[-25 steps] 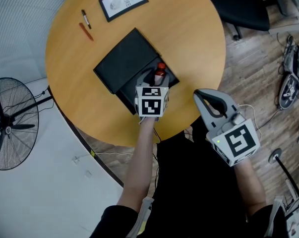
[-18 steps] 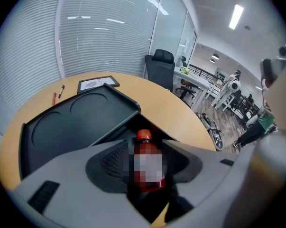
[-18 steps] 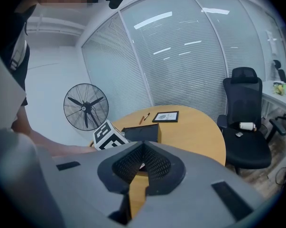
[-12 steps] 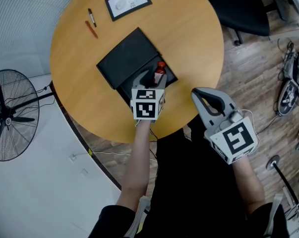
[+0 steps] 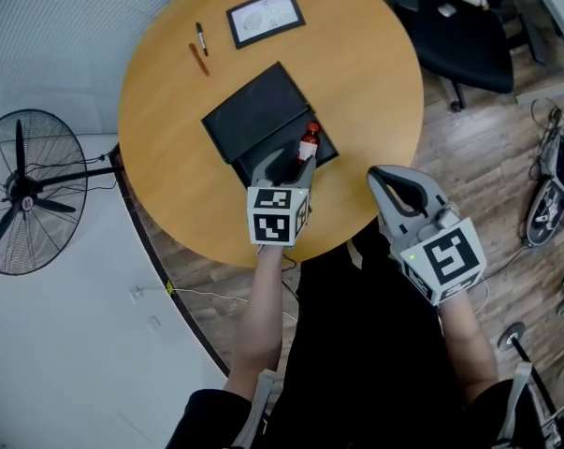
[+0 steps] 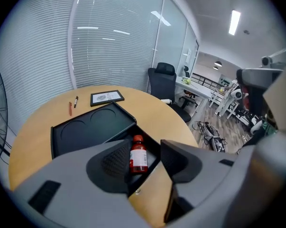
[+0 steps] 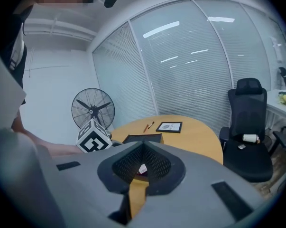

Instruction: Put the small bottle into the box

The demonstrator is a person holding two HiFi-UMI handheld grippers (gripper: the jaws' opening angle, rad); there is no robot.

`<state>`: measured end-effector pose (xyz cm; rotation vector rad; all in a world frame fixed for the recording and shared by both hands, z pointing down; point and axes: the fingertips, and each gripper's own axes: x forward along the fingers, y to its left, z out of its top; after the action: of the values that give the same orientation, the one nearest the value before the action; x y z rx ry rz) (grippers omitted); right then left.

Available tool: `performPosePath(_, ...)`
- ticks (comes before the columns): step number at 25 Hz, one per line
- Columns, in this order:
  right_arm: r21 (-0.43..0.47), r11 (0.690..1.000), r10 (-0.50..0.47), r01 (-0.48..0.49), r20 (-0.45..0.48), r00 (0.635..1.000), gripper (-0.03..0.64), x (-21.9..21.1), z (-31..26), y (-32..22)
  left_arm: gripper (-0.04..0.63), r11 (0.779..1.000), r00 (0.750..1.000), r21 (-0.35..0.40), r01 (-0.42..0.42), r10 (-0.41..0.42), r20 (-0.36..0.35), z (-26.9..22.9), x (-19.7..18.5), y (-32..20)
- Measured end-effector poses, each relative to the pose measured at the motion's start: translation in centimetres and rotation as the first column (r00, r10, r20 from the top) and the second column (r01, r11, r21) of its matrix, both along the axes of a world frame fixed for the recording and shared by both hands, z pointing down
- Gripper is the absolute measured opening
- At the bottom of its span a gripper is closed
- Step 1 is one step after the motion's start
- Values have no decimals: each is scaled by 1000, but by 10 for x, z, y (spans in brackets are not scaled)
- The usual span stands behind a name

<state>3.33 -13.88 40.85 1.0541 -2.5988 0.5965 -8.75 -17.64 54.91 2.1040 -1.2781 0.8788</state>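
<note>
1. Left tool (image 5: pixel 283 163): jaws spread wide and holding nothing, hovering over the near end of the box (image 5: pixel 325 145) at frame centre.
2. Bottle (image 5: pixel 309 142), with red cap and white label, sits inside the box's open tray. The left gripper view shows it in the gap between the spread jaws, touching neither.
3. Lid (image 5: pixel 260 110) lies open and flat, up-left of the tray and meeting its far edge.
4. Right tool (image 5: pixel 388 178): jaws pressed together and empty, tips at the lower-right edge of the surface (image 5: pixel 375 73), apart from the box.
5. The surface is round and wooden. The box sits toward its lower edge, with broad bare wood to the right and upper right.
6. Two pens (image 5: pixel 199 49) and a framed sheet (image 5: pixel 266 17) lie near the upper-left edge, well apart from the box.
7. Off the surface: fan (image 5: pixel 20 195) at frame left, chair (image 5: pixel 459 26) at upper right.
</note>
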Motion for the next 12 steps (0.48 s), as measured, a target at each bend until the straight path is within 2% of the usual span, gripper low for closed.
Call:
performPosePath(5, 31, 999, -21, 20, 10, 1000, 11, 5, -9, 3, 201, 999, 1000, 36, 25, -25, -10, -20, 5, 16)
performPosePath(12, 51, 998, -37, 35, 23, 999, 11, 3, -16, 4, 179, 996, 1000, 91, 15, -13, -22, -52, 10, 36)
